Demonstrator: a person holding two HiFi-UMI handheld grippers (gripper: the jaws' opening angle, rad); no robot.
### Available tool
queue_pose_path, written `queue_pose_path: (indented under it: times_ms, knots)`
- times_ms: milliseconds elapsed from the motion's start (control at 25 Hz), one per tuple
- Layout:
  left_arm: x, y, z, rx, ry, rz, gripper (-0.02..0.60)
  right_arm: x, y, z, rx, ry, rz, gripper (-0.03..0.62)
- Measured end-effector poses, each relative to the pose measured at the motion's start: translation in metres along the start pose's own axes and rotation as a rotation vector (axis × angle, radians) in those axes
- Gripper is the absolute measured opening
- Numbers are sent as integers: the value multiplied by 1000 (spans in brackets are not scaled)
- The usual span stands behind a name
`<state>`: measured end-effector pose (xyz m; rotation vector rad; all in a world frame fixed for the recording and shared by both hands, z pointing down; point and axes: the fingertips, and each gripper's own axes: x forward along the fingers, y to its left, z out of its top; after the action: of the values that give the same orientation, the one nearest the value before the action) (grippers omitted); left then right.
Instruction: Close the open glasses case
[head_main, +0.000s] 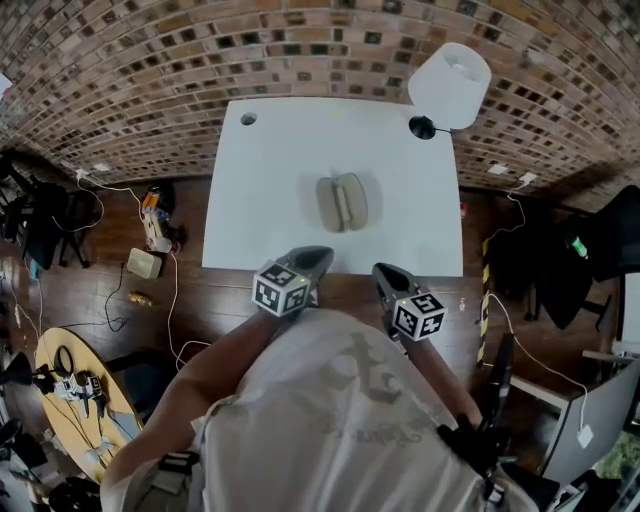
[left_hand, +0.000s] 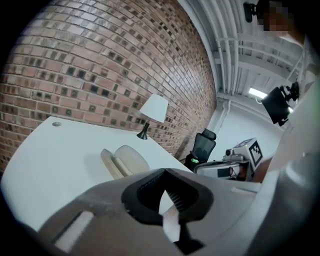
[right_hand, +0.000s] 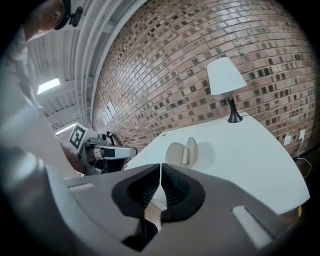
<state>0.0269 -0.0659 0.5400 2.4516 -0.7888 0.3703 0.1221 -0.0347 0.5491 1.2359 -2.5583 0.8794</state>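
Observation:
A beige glasses case (head_main: 342, 202) lies open in the middle of the white table (head_main: 270, 170), its two halves spread apart. It also shows in the left gripper view (left_hand: 124, 160) and in the right gripper view (right_hand: 181, 152). My left gripper (head_main: 318, 256) hovers over the table's near edge, short of the case, with its jaws together and nothing between them (left_hand: 165, 171). My right gripper (head_main: 384, 272) is beside it, just off the near edge, also shut and empty (right_hand: 160, 165). Both point toward the case.
A white-shaded lamp (head_main: 450, 85) on a black base stands at the table's far right corner. A cable hole (head_main: 248, 118) sits at the far left. A brick wall runs behind. Cables and small items (head_main: 150, 235) lie on the floor at left, near a round wooden table (head_main: 70, 400).

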Motion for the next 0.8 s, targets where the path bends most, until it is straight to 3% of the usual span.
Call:
queue_pose_path:
  times_ms: [400, 800]
  knots:
    - [-12, 49, 19, -16, -4, -40, 6, 51, 1, 30, -9, 4, -42, 14]
    - [-19, 79, 18, -42, 4, -76, 6, 79, 8, 27, -11, 48, -88, 15]
